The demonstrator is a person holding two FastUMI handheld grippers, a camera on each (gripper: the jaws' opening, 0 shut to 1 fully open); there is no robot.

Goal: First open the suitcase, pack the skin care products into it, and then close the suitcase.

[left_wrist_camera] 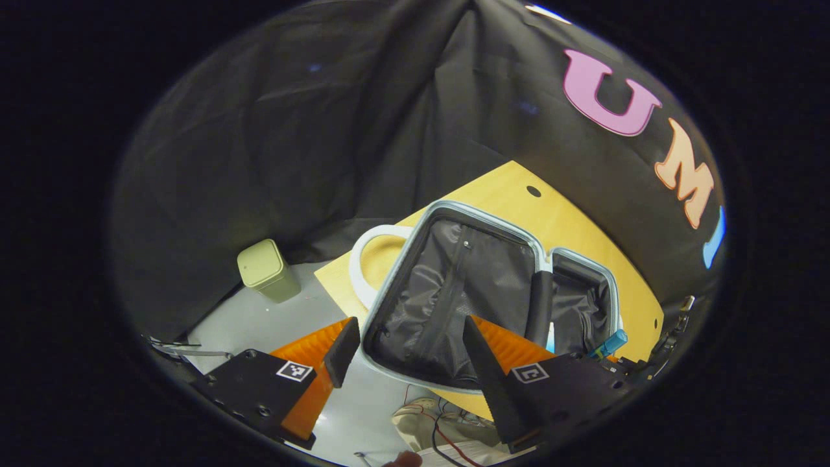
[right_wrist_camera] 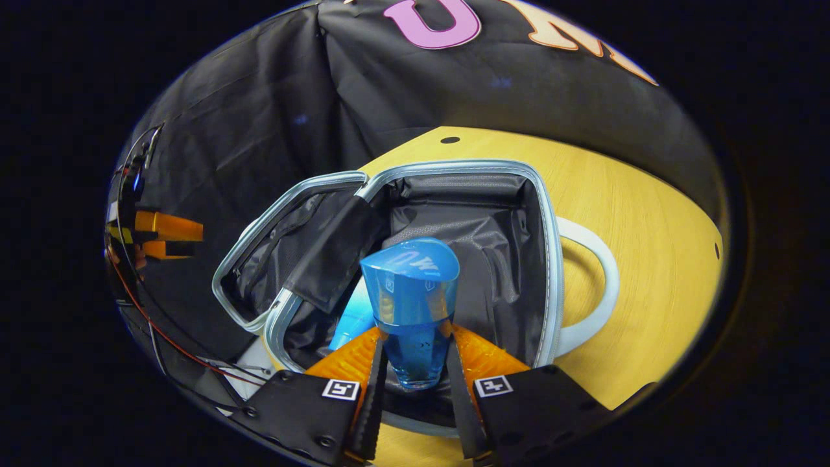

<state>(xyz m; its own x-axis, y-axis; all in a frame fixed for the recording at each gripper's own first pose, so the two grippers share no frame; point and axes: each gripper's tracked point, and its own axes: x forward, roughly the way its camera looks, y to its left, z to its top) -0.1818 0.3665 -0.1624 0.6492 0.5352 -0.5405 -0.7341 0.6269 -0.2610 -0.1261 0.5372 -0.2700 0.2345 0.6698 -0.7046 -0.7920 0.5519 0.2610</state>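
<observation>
Left gripper [left_wrist_camera: 405, 353] was spread wide with nothing between its fingers, just hanging back, I'd guess to leave the other one room. Straight ahead of it lay the pale blue hard-shell suitcase with dark fabric lining [left_wrist_camera: 454, 285], flopped open on the yellow wooden table [left_wrist_camera: 512, 188]. Right gripper [right_wrist_camera: 415, 363] was clamped on a translucent blue skincare bottle [right_wrist_camera: 412, 305], held over the suitcase's open half, probably about to drop it in.

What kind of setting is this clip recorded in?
Most likely a staged recording booth, not a real home: black cloth drapes the walls behind a bare wooden table, which holds an open suitcase. A small lidded bin stands on the grey floor beside it.
</observation>
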